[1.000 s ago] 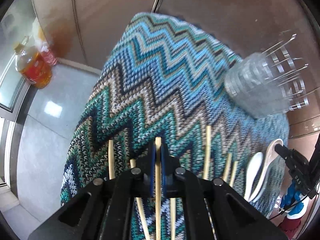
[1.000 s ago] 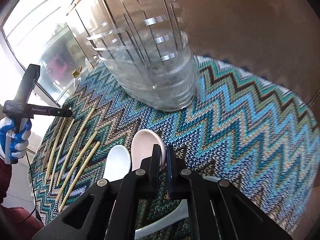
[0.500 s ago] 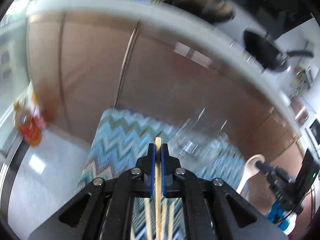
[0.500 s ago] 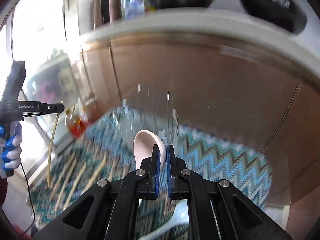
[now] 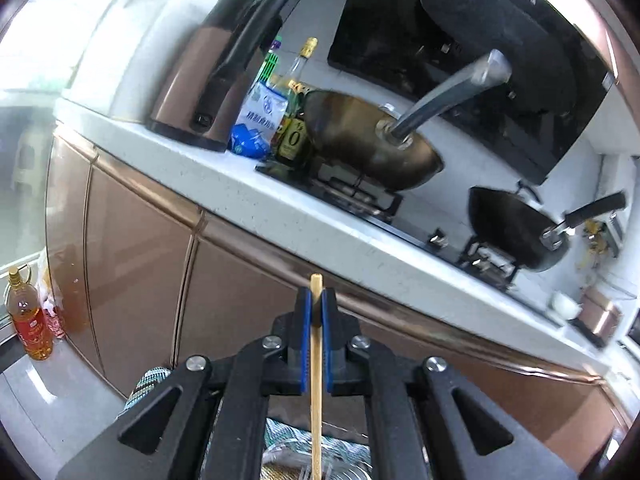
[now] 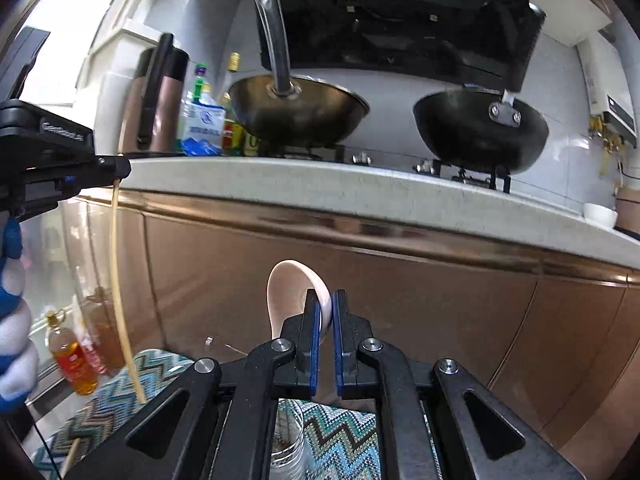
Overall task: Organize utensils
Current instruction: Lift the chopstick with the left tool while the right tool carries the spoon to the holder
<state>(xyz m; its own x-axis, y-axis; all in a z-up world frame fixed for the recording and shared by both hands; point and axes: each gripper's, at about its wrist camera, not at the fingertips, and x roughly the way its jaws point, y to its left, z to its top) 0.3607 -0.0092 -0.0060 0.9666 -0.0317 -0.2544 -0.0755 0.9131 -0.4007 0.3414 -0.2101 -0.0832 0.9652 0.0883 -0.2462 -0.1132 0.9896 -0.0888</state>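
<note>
- The left gripper is clamped on a chopstick, held up in open air before the brown cabinet doors.
- The right gripper is pinched on a white spoon, bowl rising toward 11 o'clock.
- Below, at 6 o'clock, the zigzag mat and clear utensil holder are mostly hidden behind the gripper frames.
- The bench edge runs above, carrying two woks.

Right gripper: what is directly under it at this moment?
Under the right gripper, which grips a white spoon, stands a clear holder on the zigzag mat. The black linkage hides most of the holder and the mat beside it.
</note>
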